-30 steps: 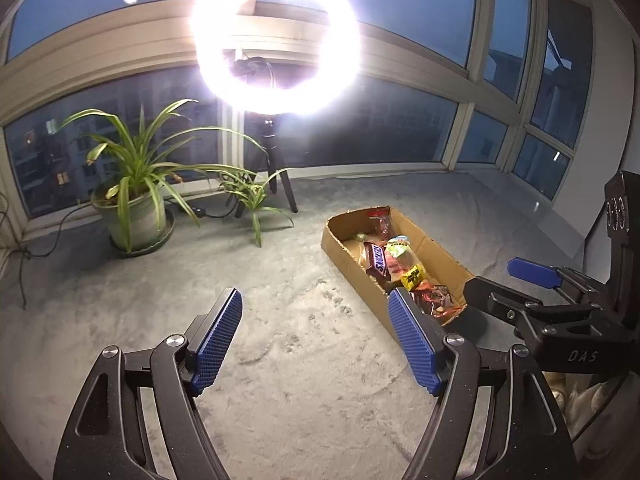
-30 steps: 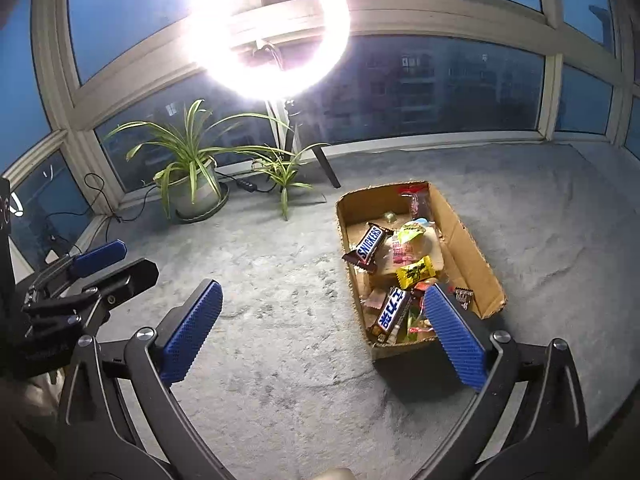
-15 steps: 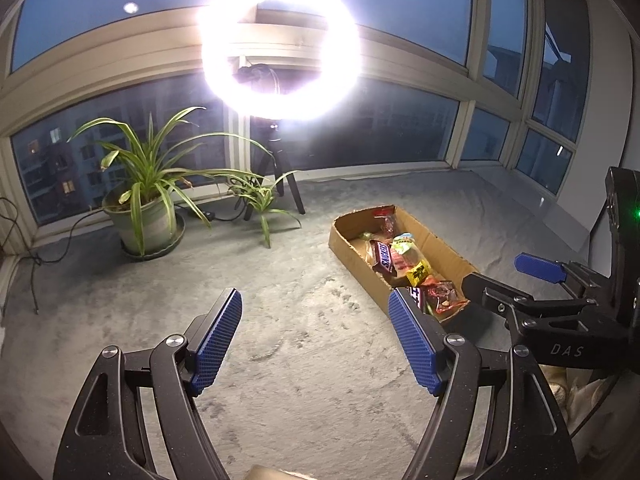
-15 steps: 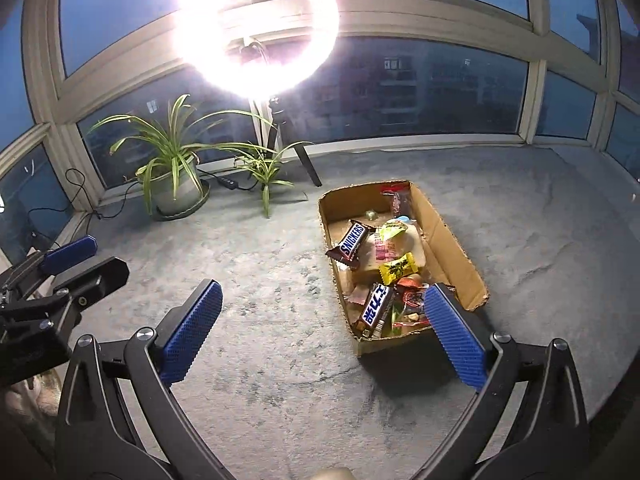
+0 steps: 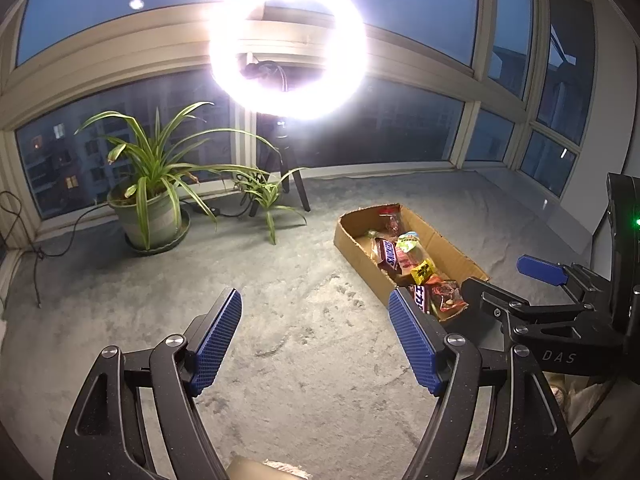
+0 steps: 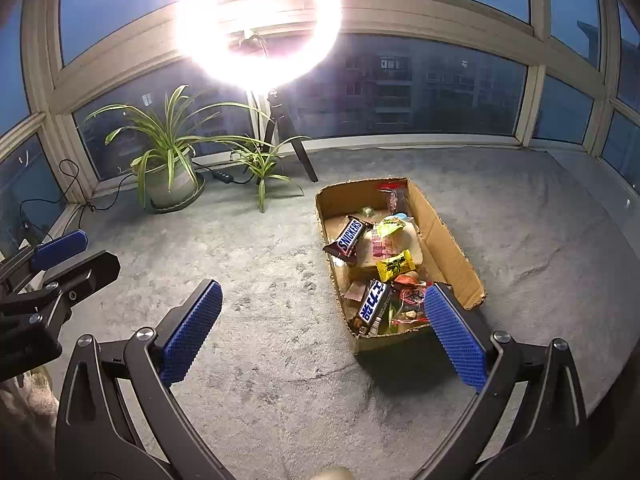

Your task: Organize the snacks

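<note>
A shallow cardboard box (image 6: 444, 240) lies on the grey carpet and holds several snacks: a Snickers bar (image 6: 349, 239), a yellow packet (image 6: 396, 265), a blue-and-white bar (image 6: 373, 302) and red wrappers. The box also shows in the left wrist view (image 5: 352, 249). My right gripper (image 6: 320, 332) is open and empty, above the carpet just before the box's near end. My left gripper (image 5: 316, 342) is open and empty, to the left of the box. The right gripper also shows in the left wrist view (image 5: 516, 284); the left gripper shows at the left edge of the right wrist view (image 6: 68, 256).
A large potted plant (image 6: 170, 172) and a small plant (image 6: 262, 162) stand by the window. A bright ring light (image 6: 258, 20) on a tripod (image 6: 296, 148) stands behind the box. Cables (image 6: 48, 196) run along the window sill. Grey carpet (image 6: 260, 280) lies left of the box.
Both grippers have drifted slightly; the box sits a little further left and nearer in the right wrist view. Both stay open and empty.
</note>
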Motion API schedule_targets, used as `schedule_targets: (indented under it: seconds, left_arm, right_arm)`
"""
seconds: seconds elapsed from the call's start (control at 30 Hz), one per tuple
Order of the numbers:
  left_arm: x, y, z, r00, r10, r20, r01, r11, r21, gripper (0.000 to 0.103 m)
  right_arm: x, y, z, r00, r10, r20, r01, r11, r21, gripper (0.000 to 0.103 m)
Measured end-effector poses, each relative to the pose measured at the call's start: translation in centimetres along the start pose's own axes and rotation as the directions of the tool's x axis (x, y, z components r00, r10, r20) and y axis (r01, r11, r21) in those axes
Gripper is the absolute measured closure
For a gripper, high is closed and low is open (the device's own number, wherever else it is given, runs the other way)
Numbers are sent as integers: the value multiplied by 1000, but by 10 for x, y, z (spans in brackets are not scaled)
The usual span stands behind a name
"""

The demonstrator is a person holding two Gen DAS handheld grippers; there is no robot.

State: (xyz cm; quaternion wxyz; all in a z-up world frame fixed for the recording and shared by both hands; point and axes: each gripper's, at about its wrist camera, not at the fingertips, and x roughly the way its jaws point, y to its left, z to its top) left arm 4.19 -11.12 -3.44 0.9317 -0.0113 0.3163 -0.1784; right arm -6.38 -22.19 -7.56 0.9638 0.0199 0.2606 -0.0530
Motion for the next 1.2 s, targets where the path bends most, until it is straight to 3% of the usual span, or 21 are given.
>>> schedule_targets:
  seconds: [1.2]
  left_arm:
    - [-1, 6, -4, 999, 35, -3, -36, 999, -36, 26]
  right_arm:
    - [1, 7, -1, 1000, 2, -10, -2, 1000, -14, 0]
